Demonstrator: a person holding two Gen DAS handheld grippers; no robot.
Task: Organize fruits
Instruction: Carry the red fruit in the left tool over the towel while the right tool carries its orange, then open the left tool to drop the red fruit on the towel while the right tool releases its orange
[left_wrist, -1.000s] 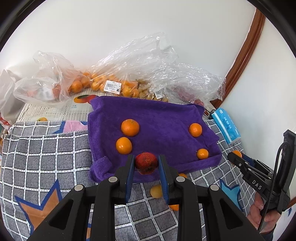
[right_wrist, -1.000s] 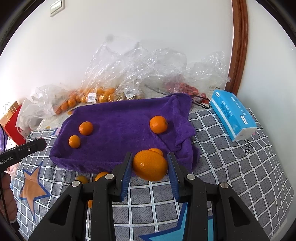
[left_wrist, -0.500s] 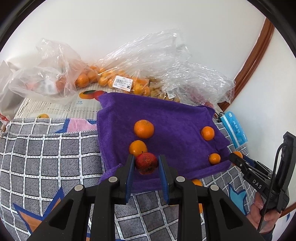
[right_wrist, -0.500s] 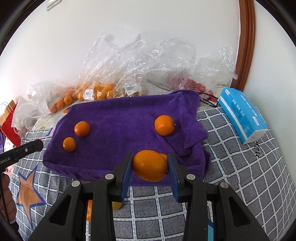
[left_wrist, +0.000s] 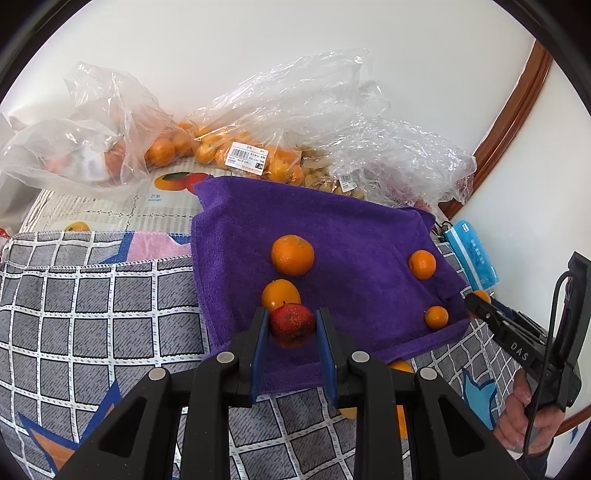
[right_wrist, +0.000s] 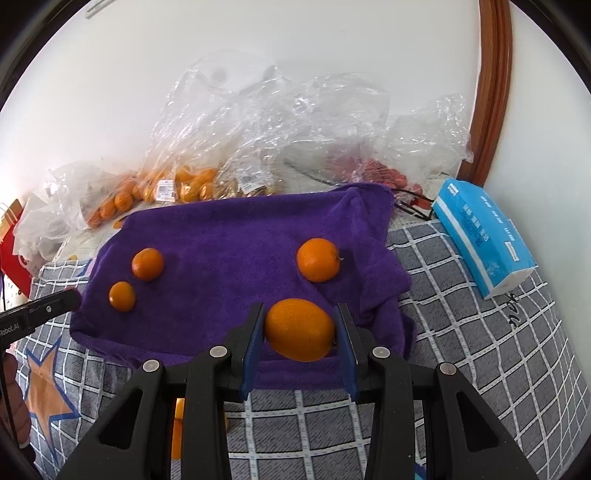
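towel (right_wrist: 229, 236) centre bare between oranges (right_wrist: 318, 259)

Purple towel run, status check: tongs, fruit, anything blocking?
Left tongs shut on red fruit. Right tongs shut on large orange. Both over purple towel near edge; small oranges lie ahead.

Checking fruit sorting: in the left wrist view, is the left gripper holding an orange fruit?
No, the left gripper is shut on a small red fruit, above the near edge of the purple towel.
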